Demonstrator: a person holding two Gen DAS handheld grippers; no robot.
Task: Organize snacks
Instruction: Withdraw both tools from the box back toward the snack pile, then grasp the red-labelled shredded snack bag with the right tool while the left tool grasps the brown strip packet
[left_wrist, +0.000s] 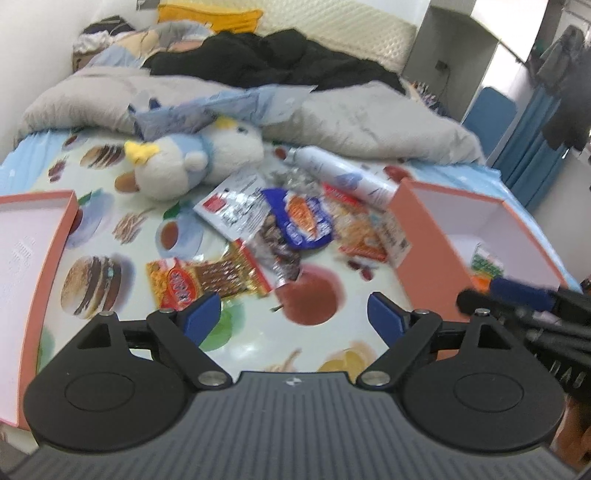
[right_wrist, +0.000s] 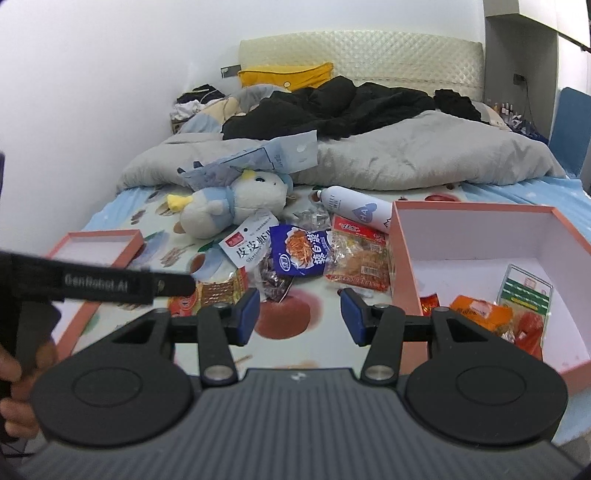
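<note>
A pile of snack packets lies mid-bed: a blue packet (left_wrist: 304, 218) (right_wrist: 297, 251), a white packet (left_wrist: 232, 206) (right_wrist: 249, 242), a red-orange packet (left_wrist: 364, 229) (right_wrist: 358, 260) and a yellow-red packet (left_wrist: 201, 278) (right_wrist: 218, 291). The pink box (left_wrist: 424, 236) (right_wrist: 404, 266) on the right holds a green-white packet (right_wrist: 524, 291) and orange packets (right_wrist: 480, 310). My left gripper (left_wrist: 293, 319) is open and empty just short of the pile. My right gripper (right_wrist: 299, 314) is open and empty beside the box.
The pink box lid (left_wrist: 48, 258) (right_wrist: 94, 245) lies on the left. A plush toy (left_wrist: 192, 162) (right_wrist: 236, 201) and a white bottle (left_wrist: 347, 175) (right_wrist: 356, 210) lie behind the snacks. A grey duvet (right_wrist: 424, 155) and black clothes (right_wrist: 332, 107) fill the far bed.
</note>
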